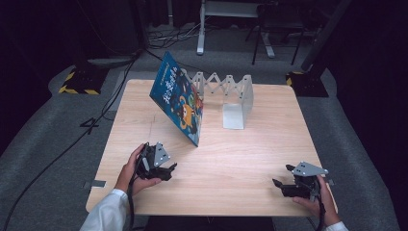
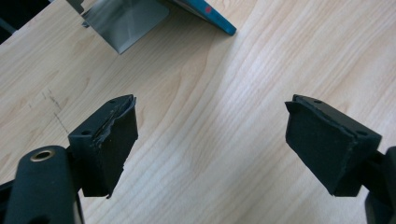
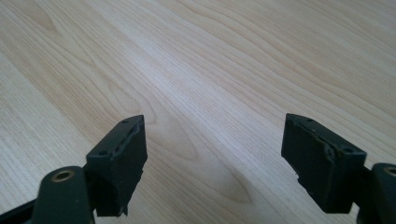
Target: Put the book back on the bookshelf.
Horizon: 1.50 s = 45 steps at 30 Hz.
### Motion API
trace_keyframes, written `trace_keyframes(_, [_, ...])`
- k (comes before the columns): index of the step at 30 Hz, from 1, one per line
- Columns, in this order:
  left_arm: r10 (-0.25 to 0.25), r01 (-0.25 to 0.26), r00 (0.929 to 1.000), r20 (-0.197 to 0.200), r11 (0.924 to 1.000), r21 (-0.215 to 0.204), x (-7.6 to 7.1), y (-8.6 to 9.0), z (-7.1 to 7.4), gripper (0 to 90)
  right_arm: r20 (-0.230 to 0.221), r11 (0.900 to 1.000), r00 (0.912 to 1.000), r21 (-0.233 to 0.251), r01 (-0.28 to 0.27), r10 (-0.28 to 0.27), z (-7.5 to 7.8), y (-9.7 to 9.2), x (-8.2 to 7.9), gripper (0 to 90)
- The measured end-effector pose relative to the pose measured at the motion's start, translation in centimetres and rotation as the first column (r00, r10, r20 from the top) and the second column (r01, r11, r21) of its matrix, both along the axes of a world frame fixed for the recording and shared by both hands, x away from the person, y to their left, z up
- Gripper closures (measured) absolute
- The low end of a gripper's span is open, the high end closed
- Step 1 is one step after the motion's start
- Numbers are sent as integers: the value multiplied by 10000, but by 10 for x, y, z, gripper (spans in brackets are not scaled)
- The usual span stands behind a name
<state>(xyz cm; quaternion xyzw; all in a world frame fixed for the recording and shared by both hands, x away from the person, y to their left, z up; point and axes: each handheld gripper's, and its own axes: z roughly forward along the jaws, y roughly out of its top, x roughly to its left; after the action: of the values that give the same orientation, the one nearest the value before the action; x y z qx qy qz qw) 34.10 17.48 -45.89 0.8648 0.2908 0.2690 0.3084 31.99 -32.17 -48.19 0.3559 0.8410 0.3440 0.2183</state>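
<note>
Leaning book [image 1: 179,98] well beyond open left gripper [image 1: 169,169], untouched

A dark recording lab.
Wooden table [image 1: 240,159] on grey carpet, cables [image 1: 57,154] trailing, hazard-striped stand bases [image 1: 77,82] behind.

Black tongs [image 1: 169,169] with grey three-cornered plates — trailing cables, white sleeves [image 1: 107,211].

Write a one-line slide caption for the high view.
Blue book leans on a white rack; both open grippers, left and right, rest apart on the table.
</note>
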Motion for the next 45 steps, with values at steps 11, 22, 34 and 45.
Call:
trace_keyframes(11, [250,-248,9996,-126,9994,221,-12,19,-14,175,107,9996,9996,-59,277,-276,-3,-20,-8,227])
trace_keyframes(22, [792,-811,9949,-624,9963,-272,-22,53,-26,175,-53,9954,9954,95,953,-953,-13,-42,-11,226])
trace_keyframes(34, [1457,-1682,9740,-1736,9781,-1228,-23,92,-39,173,-472,9784,9806,742,1931,-1900,-22,-65,-10,202])
trace_keyframes(45, [1771,-2234,9550,-2380,9572,-1839,-24,107,-47,170,-766,9728,9752,886,2141,-2077,-23,-68,-7,175])
